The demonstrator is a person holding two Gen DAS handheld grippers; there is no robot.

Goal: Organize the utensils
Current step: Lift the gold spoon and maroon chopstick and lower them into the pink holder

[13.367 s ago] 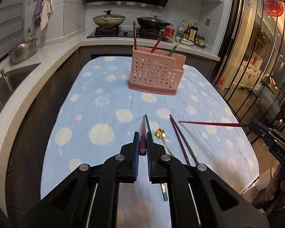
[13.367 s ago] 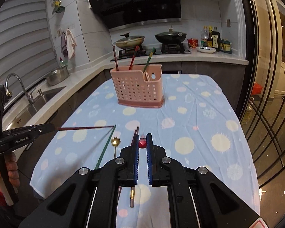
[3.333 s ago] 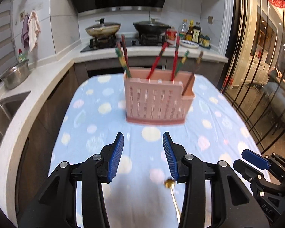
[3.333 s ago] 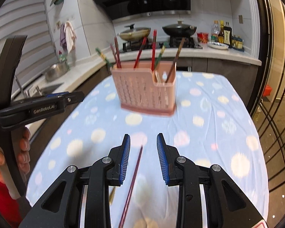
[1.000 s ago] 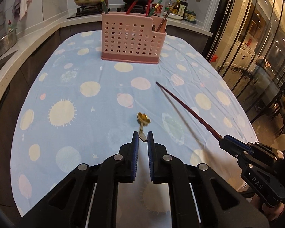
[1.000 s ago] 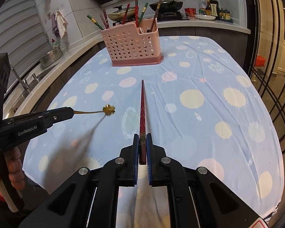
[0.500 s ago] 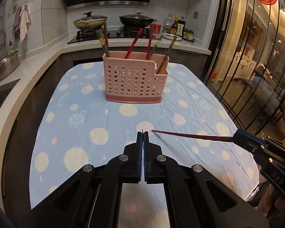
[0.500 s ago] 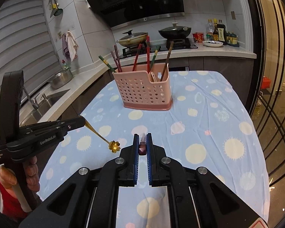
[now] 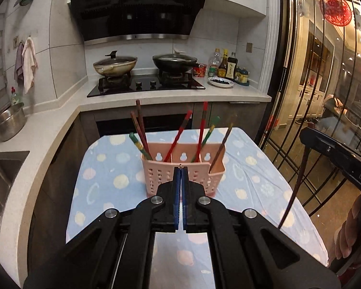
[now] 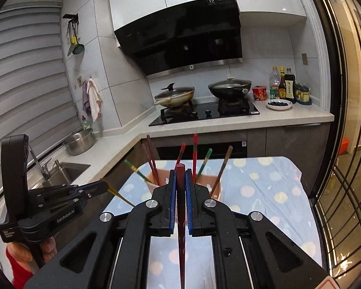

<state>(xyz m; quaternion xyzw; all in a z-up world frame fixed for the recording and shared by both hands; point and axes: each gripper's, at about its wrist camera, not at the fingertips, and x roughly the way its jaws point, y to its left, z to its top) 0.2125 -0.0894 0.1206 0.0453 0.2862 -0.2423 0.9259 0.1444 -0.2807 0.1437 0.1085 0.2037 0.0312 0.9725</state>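
Observation:
A pink perforated holder (image 9: pixel 205 162) stands on the dotted blue tablecloth (image 9: pixel 103 168) and holds several chopsticks (image 9: pixel 179 136). My left gripper (image 9: pixel 181 168) is shut on a thin gold spoon; only its handle end shows between the pads here, and its gold handle (image 10: pixel 119 193) hangs down from the left gripper (image 10: pixel 103 186) in the right wrist view. My right gripper (image 10: pixel 180 171) is shut on a dark red chopstick (image 10: pixel 181 228), held upright with its tip pointing down. In the left wrist view this chopstick (image 9: pixel 294 190) hangs right of the holder.
Behind the table runs a counter with a hob (image 9: pixel 144 85), two pans (image 9: pixel 115 65), and sauce bottles (image 9: pixel 225 66). A steel pot (image 9: pixel 8 122) and a sink (image 10: pixel 60 172) are on the left. A glass door with black bars (image 9: pixel 325 96) is on the right.
Both grippers have risen and tipped up toward the holder. The red chopstick has swung from lying level to hanging upright. The spoon has come up with the left gripper.

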